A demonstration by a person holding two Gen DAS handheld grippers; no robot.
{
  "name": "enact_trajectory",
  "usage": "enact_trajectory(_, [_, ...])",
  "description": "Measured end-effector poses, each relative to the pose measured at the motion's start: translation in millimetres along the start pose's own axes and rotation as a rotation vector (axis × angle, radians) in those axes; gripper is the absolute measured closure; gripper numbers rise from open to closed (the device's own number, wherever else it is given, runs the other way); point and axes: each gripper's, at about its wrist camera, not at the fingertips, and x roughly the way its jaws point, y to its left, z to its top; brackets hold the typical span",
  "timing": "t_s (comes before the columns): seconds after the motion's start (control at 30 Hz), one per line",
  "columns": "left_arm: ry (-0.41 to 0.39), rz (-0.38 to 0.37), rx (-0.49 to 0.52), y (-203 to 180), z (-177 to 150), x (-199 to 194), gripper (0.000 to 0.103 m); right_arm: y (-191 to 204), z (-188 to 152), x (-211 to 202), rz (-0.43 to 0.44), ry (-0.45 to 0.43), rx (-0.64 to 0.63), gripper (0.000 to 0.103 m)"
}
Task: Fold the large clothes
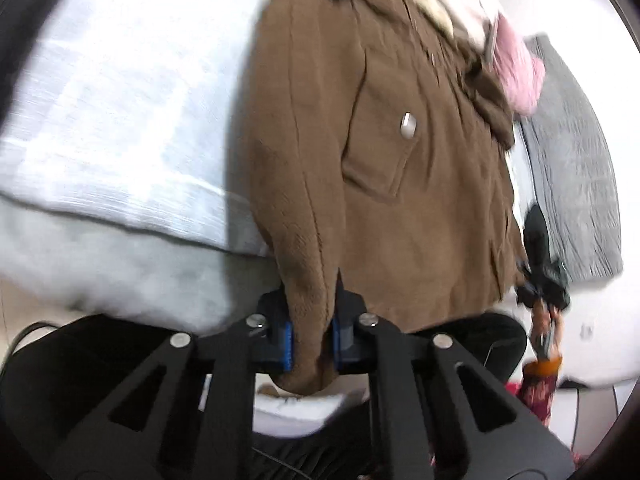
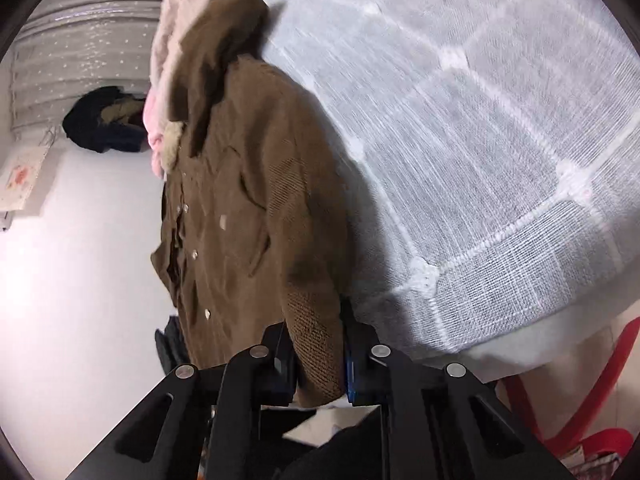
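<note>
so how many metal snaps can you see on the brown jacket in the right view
5 on the brown jacket: three down the front placket, one higher up, one on the chest pocket. Folds may hide more.

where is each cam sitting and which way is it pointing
Left wrist: sits on the left gripper, looking along its fingers up the brown jacket lying on the white bed cover; its own black linkage and blue pads show.
Right wrist: sits on the right gripper, looking along the same jacket beside the cover; its black linkage shows.
Shared: jacket, cover, pink garment.
</note>
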Motion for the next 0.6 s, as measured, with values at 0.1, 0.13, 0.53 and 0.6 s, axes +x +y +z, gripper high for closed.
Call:
enact_trajectory(0.1, [-0.136, 0.008, 0.026, -8.2, -7.1, -50.6, 0.089, 31.0, -11.5, -35.1, -0.03, -0.085, -0.125, 0.093])
enact_trajectory(0.13, [-0.145, 0.03, 0.037, -9.6, -7.5, -57.2, 0.089, 36.0, -13.6, -40.3, -0.057, -0.093, -0.152, 0.093])
enact_trajectory(0.53, [-0.091, 0.408, 0.223, -27.2, -21.2, -25.9, 0.063, 55.3, -19.5, -3.1, -0.621, -0.07, -0.34, 0.06])
enact_trajectory(0.6, [-0.173, 0.508, 0.269, -38.6, -15.6, -39.5, 0.026, 76.8, -16.6, -12.2, -0.661, -0.128, -0.398, 0.054])
